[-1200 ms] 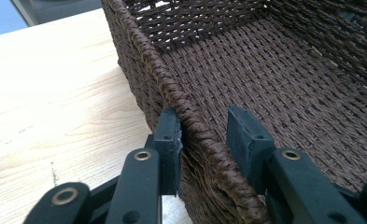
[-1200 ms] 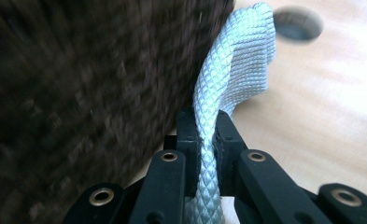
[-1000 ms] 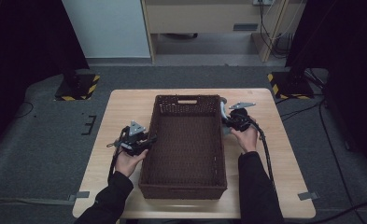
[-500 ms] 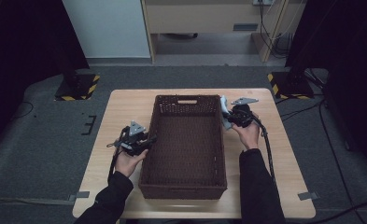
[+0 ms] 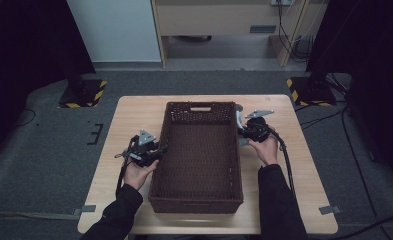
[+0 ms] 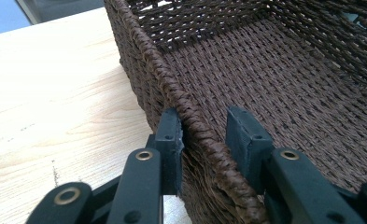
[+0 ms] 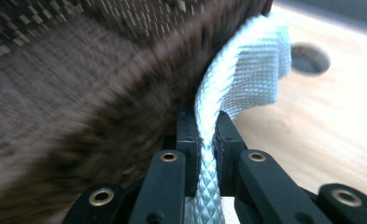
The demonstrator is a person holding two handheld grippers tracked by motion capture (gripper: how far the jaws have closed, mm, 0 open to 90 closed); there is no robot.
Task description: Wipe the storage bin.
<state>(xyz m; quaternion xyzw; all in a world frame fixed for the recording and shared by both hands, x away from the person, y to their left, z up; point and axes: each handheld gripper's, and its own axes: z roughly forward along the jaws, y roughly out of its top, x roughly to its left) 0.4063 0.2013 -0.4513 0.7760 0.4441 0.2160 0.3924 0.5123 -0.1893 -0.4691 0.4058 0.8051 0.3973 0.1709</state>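
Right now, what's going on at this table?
A person at a wooden table works with a claw in each hand around a brown woven basket. The left claw straddles the basket's left rim, one pad against the outside, the other apart inside. The right claw is shut on a white cloth beside the basket's right wall.

A dark woven basket [image 5: 198, 155] sits lengthwise on a pale wooden desk [image 5: 134, 112]. The left gripper [image 5: 145, 148] meets its left rim — the right gripper [image 5: 251, 126] is beside its right rim, holding a pale cloth [image 5: 239, 117]. Dark sleeves enter from below.
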